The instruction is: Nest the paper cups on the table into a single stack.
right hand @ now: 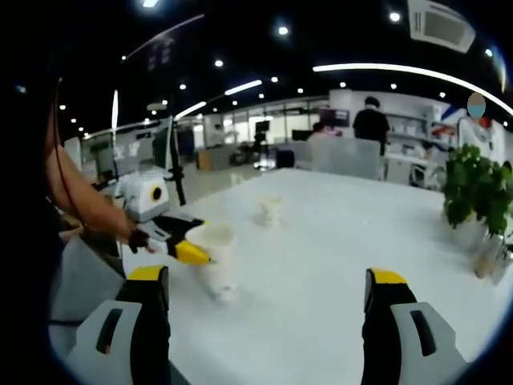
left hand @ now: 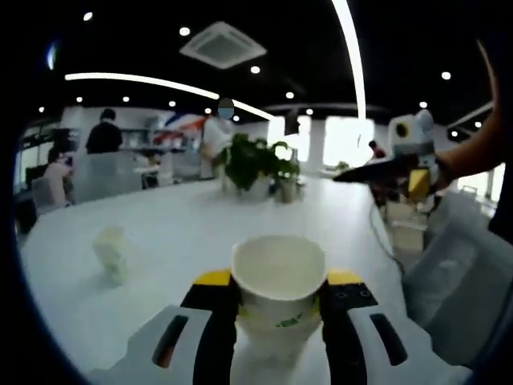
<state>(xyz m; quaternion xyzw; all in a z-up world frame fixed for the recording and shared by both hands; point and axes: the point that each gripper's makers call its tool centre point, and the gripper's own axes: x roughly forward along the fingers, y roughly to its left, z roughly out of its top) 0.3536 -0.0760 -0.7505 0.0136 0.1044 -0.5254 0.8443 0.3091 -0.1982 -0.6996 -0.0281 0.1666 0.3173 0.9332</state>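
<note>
Left gripper view: low over the white worktop (left hand: 176, 233), facing the potted plants (left hand: 255, 164), very close on a paper cup (left hand: 278, 281). Right gripper view: higher, facing along the worktop toward office desks. Shared: worktop, plants, far small cup (right hand: 270, 210).

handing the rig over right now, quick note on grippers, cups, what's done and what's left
Left gripper: shut on a paper cup, held upright above the white table.
Right gripper: open, holding nothing, hovering over the table.
A second cup stands alone on the table, to the left in the left gripper view; in the right gripper view it sits further back, mid-table.
A potted plant stands toward the far side.
Done: one cup picked up.
Left: nothing looks nested yet. Probably set the held cup into the standing one.
</note>
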